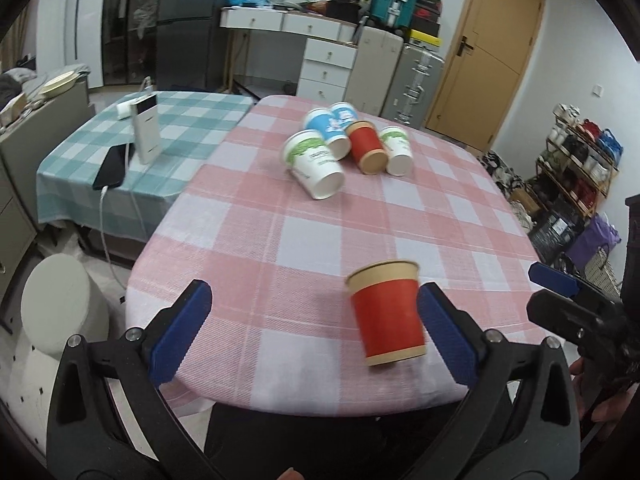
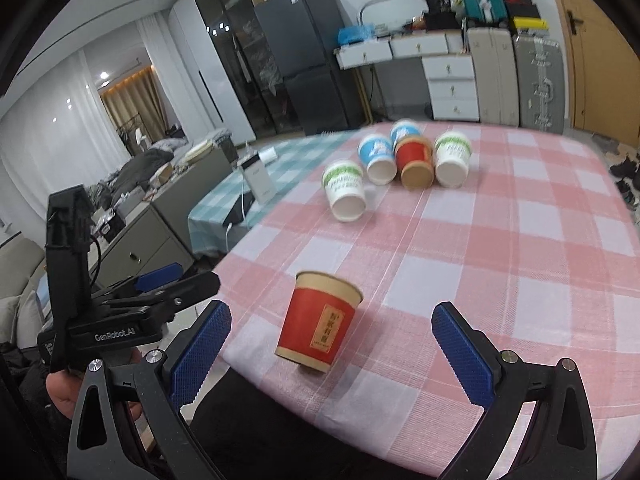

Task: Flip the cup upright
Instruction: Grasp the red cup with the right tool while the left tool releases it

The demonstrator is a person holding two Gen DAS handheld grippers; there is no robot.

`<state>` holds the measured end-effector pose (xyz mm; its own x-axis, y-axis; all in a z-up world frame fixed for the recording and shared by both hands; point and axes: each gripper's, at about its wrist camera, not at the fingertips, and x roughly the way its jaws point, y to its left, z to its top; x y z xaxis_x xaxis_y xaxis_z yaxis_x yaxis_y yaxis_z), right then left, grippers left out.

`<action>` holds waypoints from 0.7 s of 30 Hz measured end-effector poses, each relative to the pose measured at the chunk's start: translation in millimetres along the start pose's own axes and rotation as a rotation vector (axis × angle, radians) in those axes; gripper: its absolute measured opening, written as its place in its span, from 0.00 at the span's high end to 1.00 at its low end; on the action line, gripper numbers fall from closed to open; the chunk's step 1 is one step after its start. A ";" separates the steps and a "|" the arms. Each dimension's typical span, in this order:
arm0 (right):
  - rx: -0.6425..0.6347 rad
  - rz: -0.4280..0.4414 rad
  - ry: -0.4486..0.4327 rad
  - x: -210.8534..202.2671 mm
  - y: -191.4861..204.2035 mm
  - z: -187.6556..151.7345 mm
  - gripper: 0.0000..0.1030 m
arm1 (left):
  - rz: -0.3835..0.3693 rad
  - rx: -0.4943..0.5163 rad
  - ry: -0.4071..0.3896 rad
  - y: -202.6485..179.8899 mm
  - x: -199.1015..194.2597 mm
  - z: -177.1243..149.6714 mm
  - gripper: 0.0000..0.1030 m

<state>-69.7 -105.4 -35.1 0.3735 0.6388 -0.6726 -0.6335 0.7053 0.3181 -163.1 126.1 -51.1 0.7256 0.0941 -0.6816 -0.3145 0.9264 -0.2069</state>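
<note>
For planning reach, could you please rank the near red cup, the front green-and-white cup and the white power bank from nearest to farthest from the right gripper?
1. Near red cup, between the open right gripper fingers.
2. Front green-and-white cup, mid-table.
3. White power bank, on the teal-checked table, left.

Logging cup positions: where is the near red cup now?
The near red cup stands upright at the pink table's near edge, between the right claw's open fingers, apart from the far cluster.

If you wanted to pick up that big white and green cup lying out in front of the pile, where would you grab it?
Probably across the middle of its side wall, coming down from above. The white and green cup lies on its side on the pink checked table, slightly ahead of the other cups, open mouth facing the camera. Its round body is exposed on both flanks, so two fingers could straddle it.
</note>
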 end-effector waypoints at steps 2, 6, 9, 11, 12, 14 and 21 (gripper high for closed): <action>0.011 0.022 0.063 19.2 -3.7 4.2 0.01 | 0.030 -0.021 0.002 12.6 3.5 -5.8 0.01; 0.045 0.073 0.191 60.1 -12.4 12.6 0.01 | 0.057 -0.071 0.005 34.3 14.0 -10.8 0.01; 0.077 0.102 0.284 88.1 -19.6 18.3 0.01 | 0.074 -0.106 0.017 47.2 24.3 -12.9 0.01; 0.115 0.129 0.343 104.9 -26.9 23.2 0.01 | 0.073 -0.117 0.031 53.1 32.0 -13.4 0.01; 0.136 0.140 0.370 112.4 -30.8 25.8 0.01 | 0.071 -0.123 0.039 55.7 36.9 -13.4 0.01; 0.176 0.160 0.421 125.0 -39.1 30.0 0.01 | 0.066 -0.131 0.050 59.2 44.1 -13.5 0.01; 0.320 0.245 0.623 171.3 -65.0 36.7 0.01 | 0.050 -0.126 0.066 59.5 65.9 -13.1 0.01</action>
<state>60.3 -30.5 -146.6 -0.2673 0.5636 -0.7816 -0.3848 0.6812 0.6228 -142.0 182.7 -117.5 0.6665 0.1107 -0.7372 -0.4265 0.8677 -0.2552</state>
